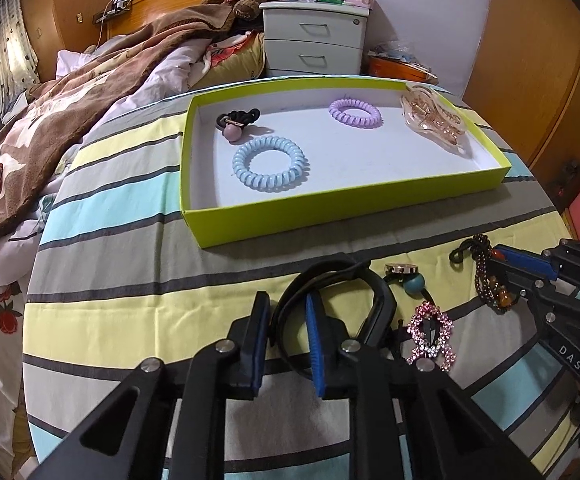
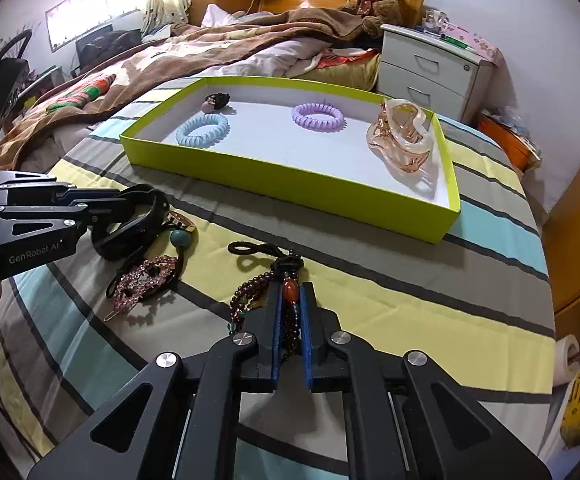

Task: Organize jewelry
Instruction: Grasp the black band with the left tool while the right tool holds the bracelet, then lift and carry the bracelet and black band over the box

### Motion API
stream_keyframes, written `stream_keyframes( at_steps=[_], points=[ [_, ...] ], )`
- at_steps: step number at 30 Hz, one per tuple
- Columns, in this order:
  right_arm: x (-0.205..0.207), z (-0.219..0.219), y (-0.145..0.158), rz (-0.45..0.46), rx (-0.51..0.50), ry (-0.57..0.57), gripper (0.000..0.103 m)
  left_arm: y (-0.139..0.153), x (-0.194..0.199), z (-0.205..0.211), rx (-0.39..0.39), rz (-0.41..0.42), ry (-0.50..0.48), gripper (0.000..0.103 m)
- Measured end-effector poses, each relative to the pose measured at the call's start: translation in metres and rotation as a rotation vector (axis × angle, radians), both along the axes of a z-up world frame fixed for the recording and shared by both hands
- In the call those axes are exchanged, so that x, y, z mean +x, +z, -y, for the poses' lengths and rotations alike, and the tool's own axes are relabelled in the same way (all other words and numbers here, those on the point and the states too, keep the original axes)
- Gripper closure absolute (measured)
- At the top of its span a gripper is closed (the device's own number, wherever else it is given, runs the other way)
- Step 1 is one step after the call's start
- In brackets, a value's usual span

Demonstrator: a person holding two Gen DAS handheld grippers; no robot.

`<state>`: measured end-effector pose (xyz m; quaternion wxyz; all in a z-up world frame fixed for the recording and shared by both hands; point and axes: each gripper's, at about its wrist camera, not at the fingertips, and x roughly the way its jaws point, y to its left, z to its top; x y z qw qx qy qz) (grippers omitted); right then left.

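The right gripper [image 2: 290,300] has its jaws closed on the beaded bracelet [image 2: 286,292]: the dark red beads and an orange bead sit pinched between the two blue pads, and the bracelet's black cord loop [image 2: 250,249] lies on the bed past the fingertips. The left gripper [image 1: 288,312] stands with a narrow gap between its jaws; the black band [image 1: 370,284] curls around its right finger [image 1: 315,336], with one strip of the band running between the pads. Whether the pads press on that strip, I cannot tell from either view.

All of this lies on the striped bedspread [image 1: 130,280], near the edge of the bed closest to the cameras. Between the two grippers lie a pink rhinestone clip [image 1: 430,336] and a hair tie with a teal ball [image 1: 410,284] and a gold disc [image 1: 401,269], just beside the black band. Further in on the bed stands the green tray [image 1: 330,220]. In it lie a blue coil hair tie [image 1: 268,164], a purple coil hair tie [image 1: 356,113], a black hair tie with a pink ball [image 1: 236,122] near the tray's far left corner, and a clear amber claw clip [image 1: 434,120] by its right end.

The right wrist view shows the bracelet inside the jaws; the left wrist view shows it only from the side, draped at the right gripper's tip. The left wrist view alone shows the band's strip between the left pads. A brown blanket [image 2: 210,52], a teddy bear [image 2: 374,0] and a white nightstand [image 2: 430,68] lie beyond the tray.
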<state>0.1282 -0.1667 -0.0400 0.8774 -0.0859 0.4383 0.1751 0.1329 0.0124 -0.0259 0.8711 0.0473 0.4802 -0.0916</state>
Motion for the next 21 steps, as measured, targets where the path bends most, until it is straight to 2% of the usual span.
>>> stream_keyframes(
  at_steps=[4, 12, 21],
  points=[
    [-0.004, 0.003, 0.001, 0.004, 0.025, -0.022, 0.095, 0.001, -0.001, -0.003, -0.011, -0.002, 0.003, 0.094],
    [-0.010, 0.013, 0.012, 0.032, 0.085, -0.075, 0.095, 0.011, -0.005, -0.009, -0.034, 0.025, 0.023, 0.094],
    [-0.015, 0.016, 0.028, 0.076, 0.104, -0.102, 0.095, 0.026, -0.010, -0.017, -0.067, 0.051, 0.034, 0.094]
  ],
)
